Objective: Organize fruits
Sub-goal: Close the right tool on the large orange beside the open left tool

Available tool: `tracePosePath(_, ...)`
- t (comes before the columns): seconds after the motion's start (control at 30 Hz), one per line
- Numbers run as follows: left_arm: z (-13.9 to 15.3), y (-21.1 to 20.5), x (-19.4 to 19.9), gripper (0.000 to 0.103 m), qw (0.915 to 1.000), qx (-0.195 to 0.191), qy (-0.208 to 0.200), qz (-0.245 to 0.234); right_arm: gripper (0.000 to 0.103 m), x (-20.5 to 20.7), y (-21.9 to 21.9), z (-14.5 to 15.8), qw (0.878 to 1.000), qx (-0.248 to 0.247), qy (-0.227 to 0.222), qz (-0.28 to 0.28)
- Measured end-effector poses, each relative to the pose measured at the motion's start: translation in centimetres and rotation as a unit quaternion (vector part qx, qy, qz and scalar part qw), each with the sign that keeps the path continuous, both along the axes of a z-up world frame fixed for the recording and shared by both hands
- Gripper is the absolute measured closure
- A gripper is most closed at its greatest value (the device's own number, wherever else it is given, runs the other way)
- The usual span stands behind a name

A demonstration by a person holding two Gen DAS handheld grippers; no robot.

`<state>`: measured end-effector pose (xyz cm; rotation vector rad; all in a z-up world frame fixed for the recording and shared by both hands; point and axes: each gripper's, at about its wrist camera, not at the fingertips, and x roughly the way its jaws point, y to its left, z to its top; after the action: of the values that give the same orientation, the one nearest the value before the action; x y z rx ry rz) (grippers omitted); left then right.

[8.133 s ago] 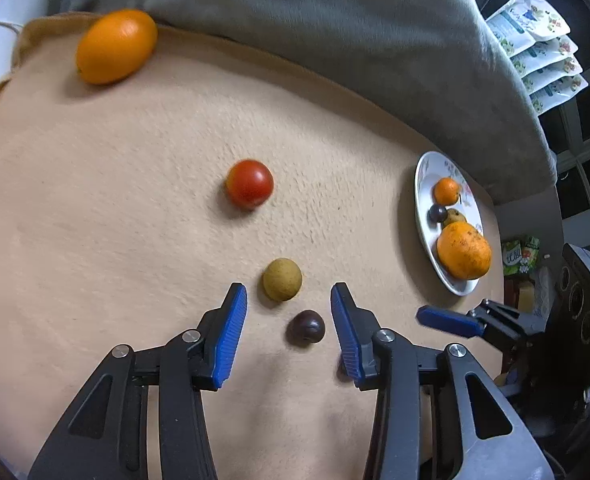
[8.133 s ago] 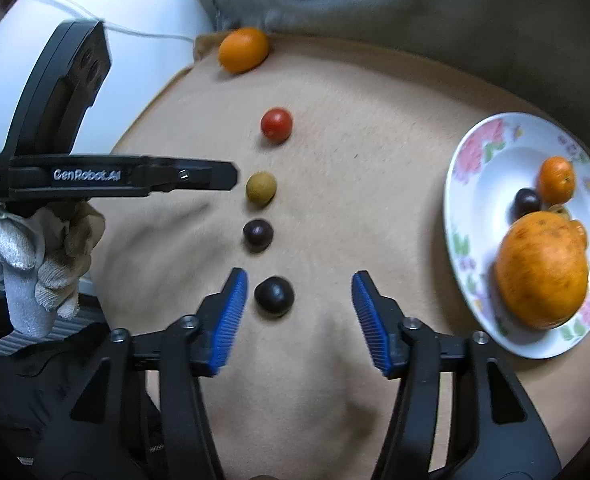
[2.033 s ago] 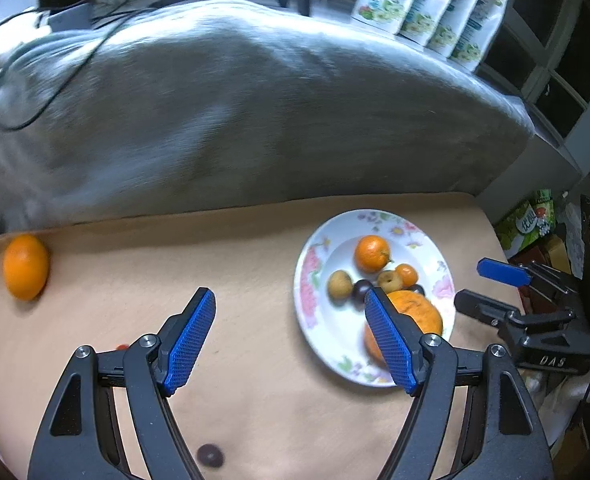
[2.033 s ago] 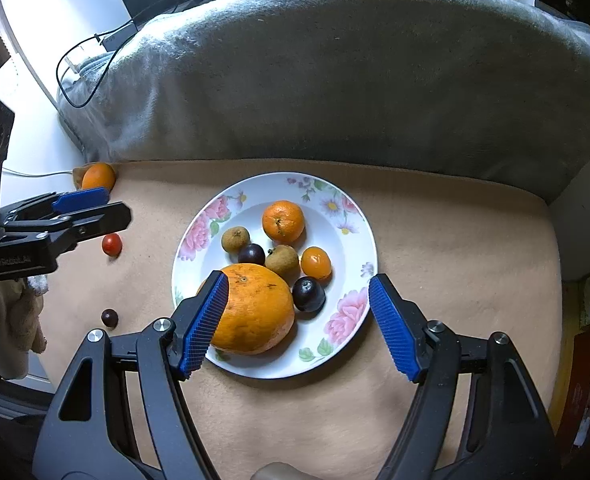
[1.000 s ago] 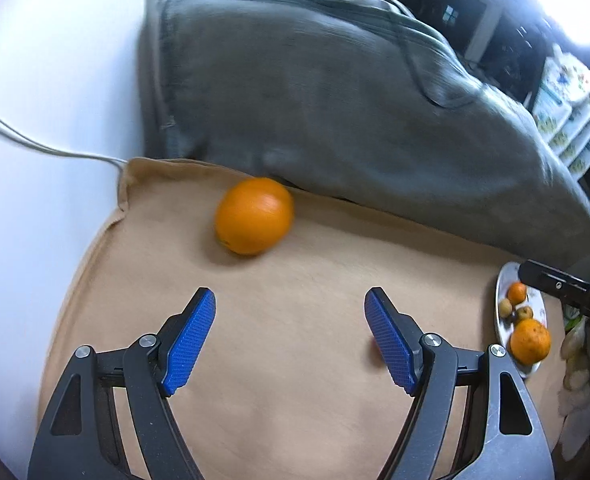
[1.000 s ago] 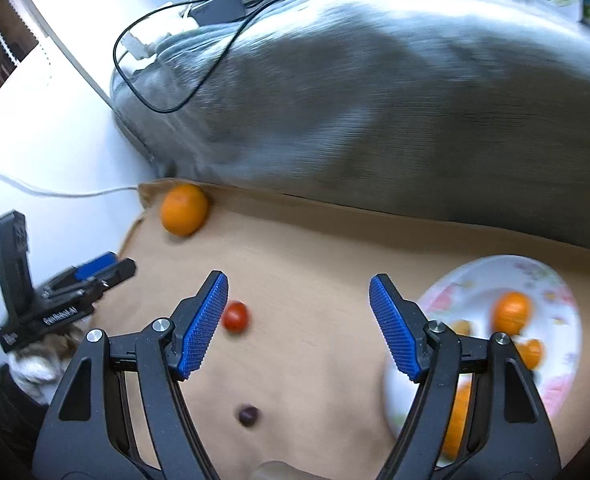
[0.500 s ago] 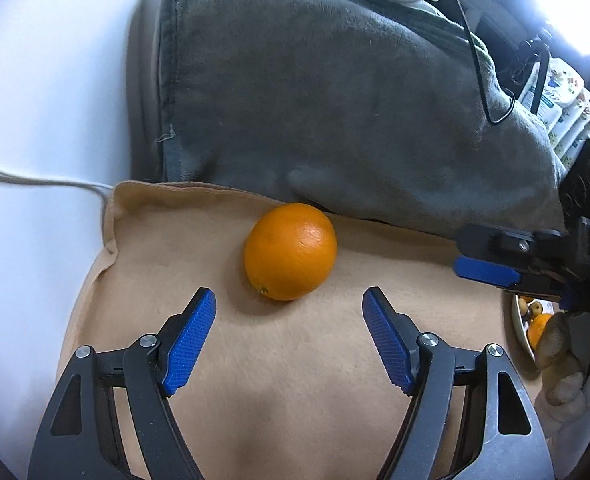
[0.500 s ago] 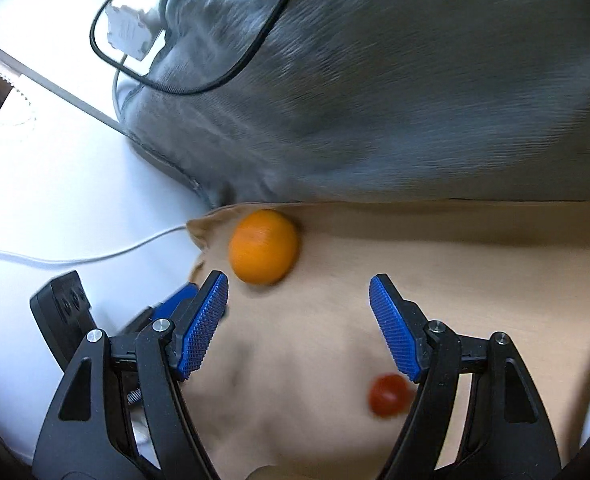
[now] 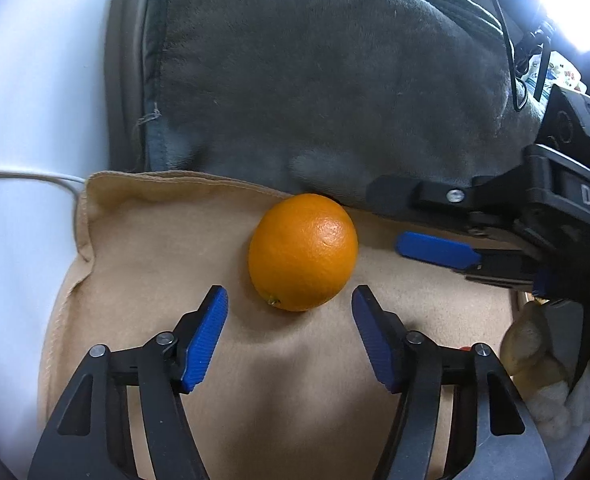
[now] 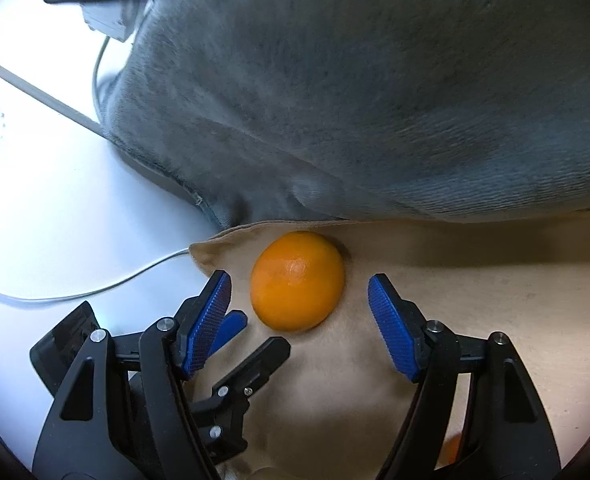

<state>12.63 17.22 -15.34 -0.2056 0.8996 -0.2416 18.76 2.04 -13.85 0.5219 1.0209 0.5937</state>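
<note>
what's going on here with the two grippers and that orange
A person holding a gripper in each hand is closing in on one large orange that lies on a tan cloth against a grey cushion. The left gripper sits just short of the orange, its jaws closing but not yet touching it. The right gripper comes in from the other side, also closing, with the orange just ahead of its pads and untouched. Nothing is held yet.

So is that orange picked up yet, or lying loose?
Lying loose. The orange rests on the tan cloth; both grippers, left and right, are closing but no pad touches it.
</note>
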Motion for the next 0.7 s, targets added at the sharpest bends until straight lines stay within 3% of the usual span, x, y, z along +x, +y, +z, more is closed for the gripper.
tracePosePath(0.7,-1.5,0.6,0.7,0.046,0.9987,-0.037,0.008,-0.035,0.033,2.6,3.5,-3.9,0.999,0.011,0.039,-0.022)
